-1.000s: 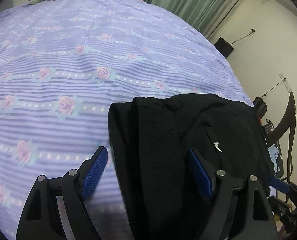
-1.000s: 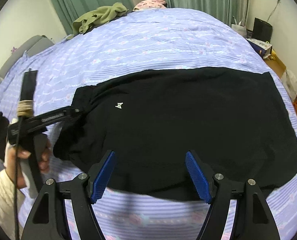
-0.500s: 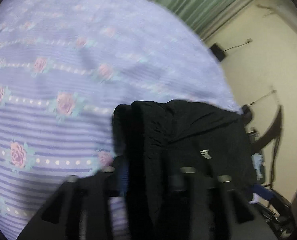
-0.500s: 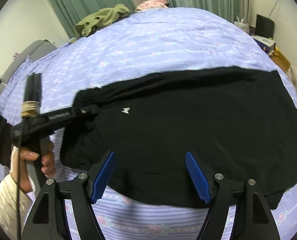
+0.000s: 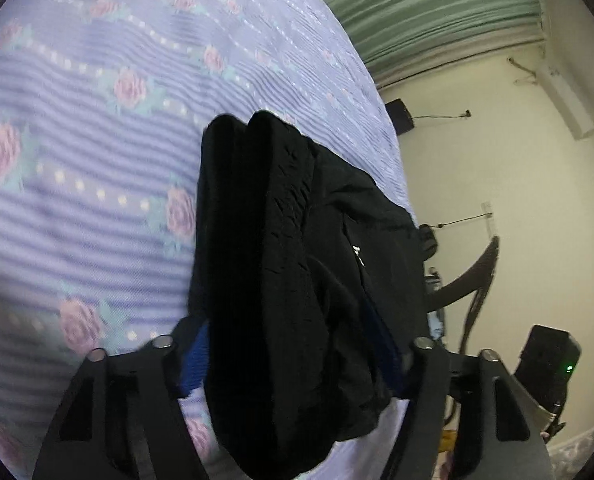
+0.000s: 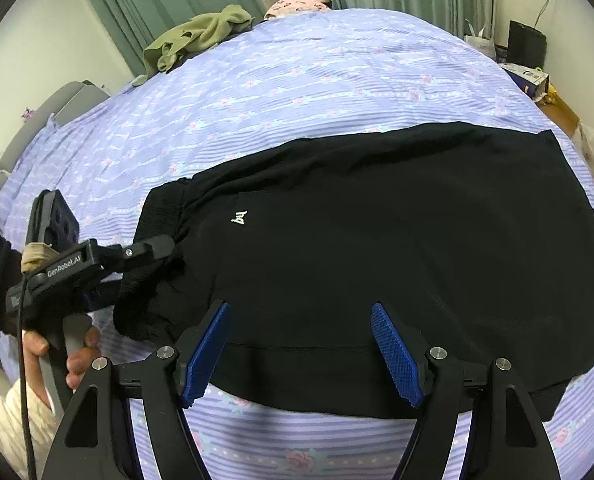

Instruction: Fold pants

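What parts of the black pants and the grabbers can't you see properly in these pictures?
- Left gripper, left wrist view: the bunched pants cover most of both fingers, so their contact with the cloth is hidden. Its jaws have just been opening with cloth between them.
- Pants' lower right corner, right wrist view: a finger of the right gripper covers it.
- White logo, right wrist view: too small to read.
- Bedspread, left wrist view: blurred.

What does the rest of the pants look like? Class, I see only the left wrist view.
Observer: The pants lie spread flat across the bed.
Operator: And the right tongs?
Observer: The right tongs are open over the pants' near edge, gripping nothing.
Operator: Anything else on the bed?
Observer: A green garment sits at its far edge.
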A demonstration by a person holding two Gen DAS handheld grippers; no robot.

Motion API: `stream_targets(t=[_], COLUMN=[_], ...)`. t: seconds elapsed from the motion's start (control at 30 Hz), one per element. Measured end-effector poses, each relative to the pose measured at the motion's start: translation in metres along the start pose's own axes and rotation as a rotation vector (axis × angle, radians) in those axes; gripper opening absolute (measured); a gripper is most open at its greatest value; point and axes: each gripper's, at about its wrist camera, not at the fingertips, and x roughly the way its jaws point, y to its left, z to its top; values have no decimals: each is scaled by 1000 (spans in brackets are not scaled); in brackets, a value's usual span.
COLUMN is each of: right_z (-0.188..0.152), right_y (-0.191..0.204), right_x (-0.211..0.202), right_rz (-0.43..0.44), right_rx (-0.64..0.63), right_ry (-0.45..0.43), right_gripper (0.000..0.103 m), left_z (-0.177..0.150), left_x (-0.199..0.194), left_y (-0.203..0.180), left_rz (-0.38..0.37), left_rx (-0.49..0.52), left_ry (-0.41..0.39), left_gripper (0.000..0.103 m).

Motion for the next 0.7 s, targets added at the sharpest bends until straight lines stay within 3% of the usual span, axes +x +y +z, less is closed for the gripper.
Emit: stream_targets(t=[0.07,0.23,0.3,0.4,0.53,0.7], right_z=[0,1,2,4,4,3], right_y=[2,8,9,7,7,-7], right_x=[-1,-6,-6,-7,-11,-25], right_rz=[0,11,15,17,7,-1], right_rx=[-8,-40,-39,-25,-29,-24], right_ry=[0,-23,-27,-25,-31,-45], right_gripper=[74,74,74,74,74,74], left_z=[0,-10,-11,-10,-8,-1], left_x=[-3,-24,-22,-7,3,-10], left_y=[0,-14,-14,-2,-7,-59], left_rz=[-32,-224,-262,-161,-48,80], left_rx=[-36,-61,-75,-138,-103,-5], left_ry=[0,-76,-91,-70,-41,-77], left_gripper=[46,46,46,40,27,24])
